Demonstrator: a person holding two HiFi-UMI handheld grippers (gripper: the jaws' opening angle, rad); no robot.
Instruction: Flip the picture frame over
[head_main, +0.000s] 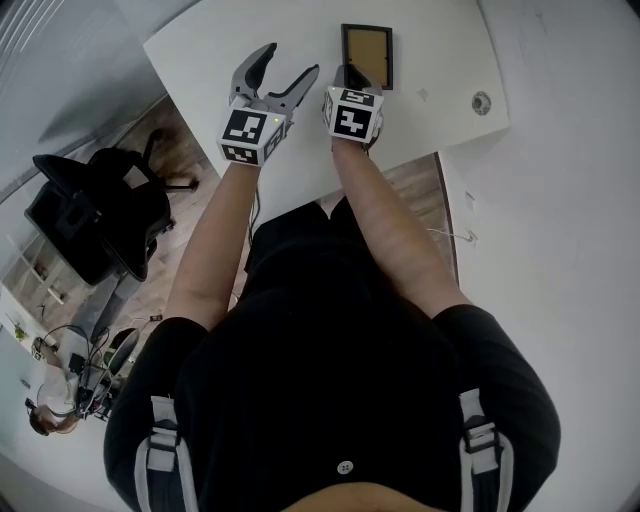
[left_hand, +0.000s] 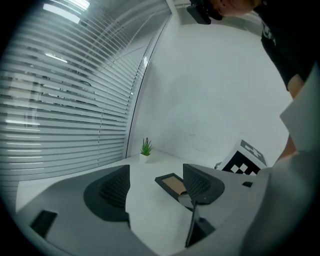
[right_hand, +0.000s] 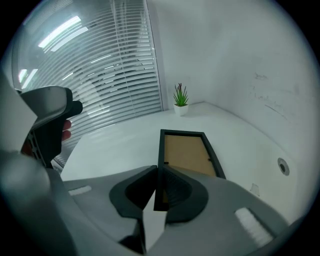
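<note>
On the white worktop, twd the far side, the picture frame is seen w/ its black border and brown panel facing up. It is gripped by the right hand-held gripper. In the right gripper view the jaws are shown closed on the frame's near left edge, one pad either side of the black border, w/ the rest of the frame stretched away from the gripper. Whether the gripped end is raised off the worktop can't be told.

The left hand-held gripper is held just beside the right one, over bare worktop, jaws wide apart and nothing btwn them. In the left gripper view the frame is partly hidden behind one finger of that gripper.

A small potted plant is stood at the far end of the worktop nr the window blinds. A round cable grommet is set in the worktop, well apart from the frame. A black office chair is seen on the floor to the left.
</note>
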